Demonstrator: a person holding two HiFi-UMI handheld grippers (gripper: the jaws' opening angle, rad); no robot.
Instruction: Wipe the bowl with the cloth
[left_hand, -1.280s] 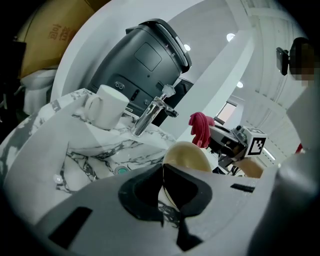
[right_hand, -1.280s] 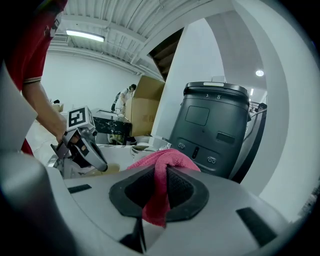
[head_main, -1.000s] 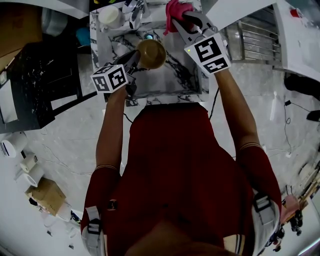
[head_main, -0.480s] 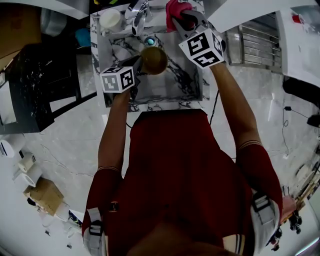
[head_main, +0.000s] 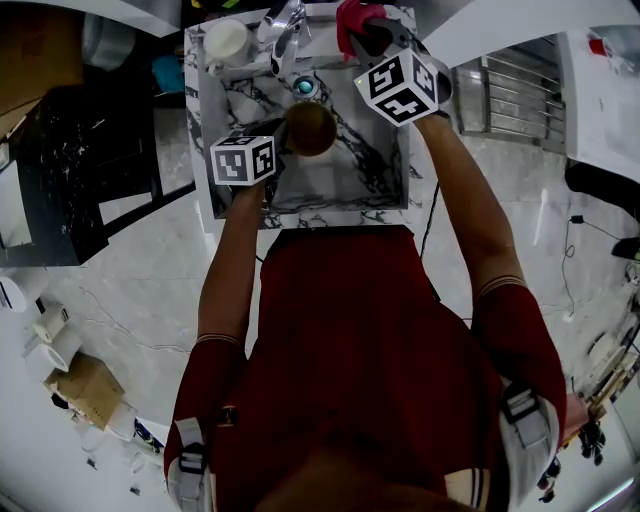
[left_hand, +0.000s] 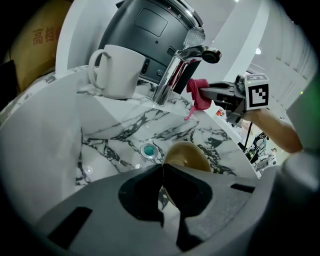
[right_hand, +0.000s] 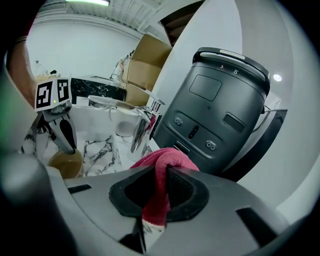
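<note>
The left tool (left_hand: 162, 167) is shut tight on the rim of the bowl (head_main: 308, 127). The bowl is round, so it has no long side. It hangs tipped over the sink (head_main: 330, 180), just beside the drain (head_main: 303, 87) and under the tap (head_main: 285, 25). I cannot tell for sure which way its open side faces.

The right tool (right_hand: 161, 175) pinches the red cloth (right_hand: 165, 156). The cloth hangs down between the jaws, and a folded lump pokes out past the tips. It is up by the back edge of the sink, apart from the bowl.

Only the head view shows both arms and the whole sink from above. The left tool's view shows the white mug (left_hand: 117, 70) on the desk by the tap. The right tool's view shows the buttons on the grey machine (right_hand: 220, 115) and a box (right_hand: 150, 62) behind.
</note>
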